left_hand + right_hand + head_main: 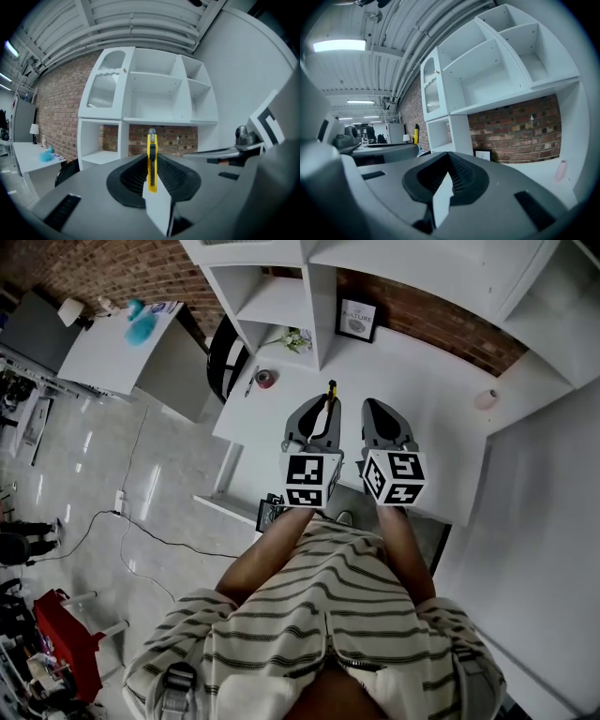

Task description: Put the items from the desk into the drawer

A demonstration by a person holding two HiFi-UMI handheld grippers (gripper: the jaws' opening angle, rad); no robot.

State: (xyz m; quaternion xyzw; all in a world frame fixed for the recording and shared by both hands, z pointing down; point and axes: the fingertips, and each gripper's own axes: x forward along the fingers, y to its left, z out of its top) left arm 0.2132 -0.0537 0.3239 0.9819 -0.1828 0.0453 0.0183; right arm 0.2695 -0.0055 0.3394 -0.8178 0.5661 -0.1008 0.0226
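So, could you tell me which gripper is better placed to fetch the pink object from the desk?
Right, probably: the right gripper is empty, and the pink object sits on its side; the left gripper clamps a yellow utility knife.

Desk point(431, 381) lies open ahead; shelf unit point(281, 296) and frame point(357, 318) bound its back.

A red brick wall point(56, 108) runs behind a white shelf unit point(154, 93) with open compartments and one ribbed-glass door point(104, 89) at its upper left. Below it lies a white desk point(422, 381), which meets a plain white wall point(544, 540) on the right. A black chair point(223, 357) sits beside the desk, with a second white table point(108, 348) further left. The floor point(84, 465) is pale glossy tile, crossed by a dark cable point(169, 542). A strip light point(340, 45) glows under a ribbed ceiling point(140, 23).
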